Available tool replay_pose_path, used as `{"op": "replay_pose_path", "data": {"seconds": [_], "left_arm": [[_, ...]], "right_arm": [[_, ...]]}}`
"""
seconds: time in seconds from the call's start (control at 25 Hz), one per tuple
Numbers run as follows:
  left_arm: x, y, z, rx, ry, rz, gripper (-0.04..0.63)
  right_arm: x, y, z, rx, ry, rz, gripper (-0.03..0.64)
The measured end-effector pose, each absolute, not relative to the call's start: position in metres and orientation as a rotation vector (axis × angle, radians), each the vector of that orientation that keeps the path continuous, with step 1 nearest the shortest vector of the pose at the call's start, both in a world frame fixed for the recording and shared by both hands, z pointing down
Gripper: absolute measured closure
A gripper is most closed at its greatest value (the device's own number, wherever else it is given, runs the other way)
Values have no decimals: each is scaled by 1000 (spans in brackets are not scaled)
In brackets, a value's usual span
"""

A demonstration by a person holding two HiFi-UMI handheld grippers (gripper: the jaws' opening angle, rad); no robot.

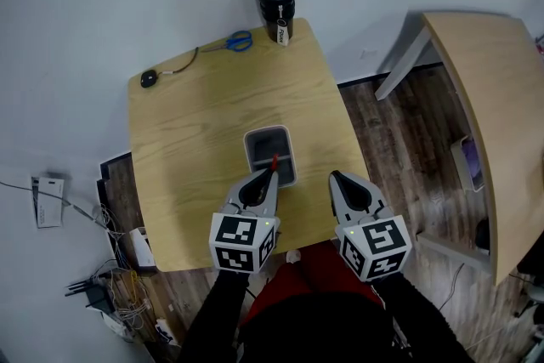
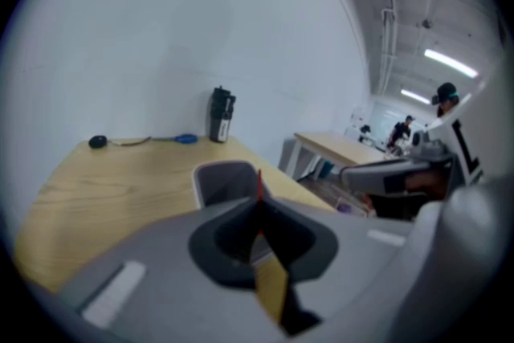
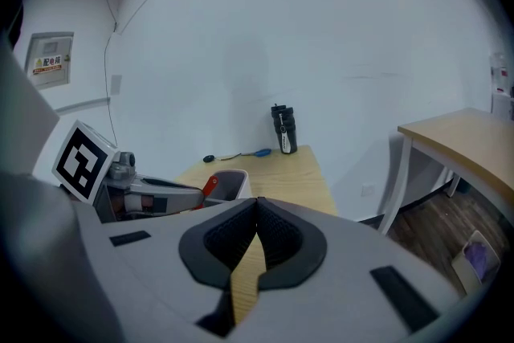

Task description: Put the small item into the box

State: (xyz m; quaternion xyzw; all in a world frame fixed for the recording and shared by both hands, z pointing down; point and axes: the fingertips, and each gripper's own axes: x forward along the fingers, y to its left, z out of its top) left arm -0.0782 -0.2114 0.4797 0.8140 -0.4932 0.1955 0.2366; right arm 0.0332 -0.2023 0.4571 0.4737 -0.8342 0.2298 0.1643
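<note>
A grey rectangular box (image 1: 271, 152) sits open near the middle of the wooden table (image 1: 187, 140). My left gripper (image 1: 272, 172) is shut on a small flat red item (image 1: 274, 162), whose tip pokes out over the box's near edge. In the left gripper view the red item (image 2: 259, 182) stands up thin between the closed jaws with the box (image 2: 227, 180) just beyond. My right gripper (image 1: 334, 177) is shut and holds nothing, to the right of the box near the table's front edge. From the right gripper view, the red item (image 3: 209, 186) and box (image 3: 229, 182) appear at left.
A black flask (image 1: 277, 10) stands at the table's far edge, with blue scissors (image 1: 239, 40) and a small black device on a cable (image 1: 150, 79) to its left. A second wooden table (image 1: 497, 106) stands at the right. Cables and a power strip (image 1: 106, 289) lie on the floor at left.
</note>
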Motion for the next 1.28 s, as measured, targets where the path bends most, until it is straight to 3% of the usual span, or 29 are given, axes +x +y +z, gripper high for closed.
{"op": "replay_pose_path", "data": {"seconds": [1.28], "left_arm": [[-71, -215, 504, 2197, -1301, 707, 581]], "right_arm": [[33, -207, 471, 1323, -2353, 701, 609]]}}
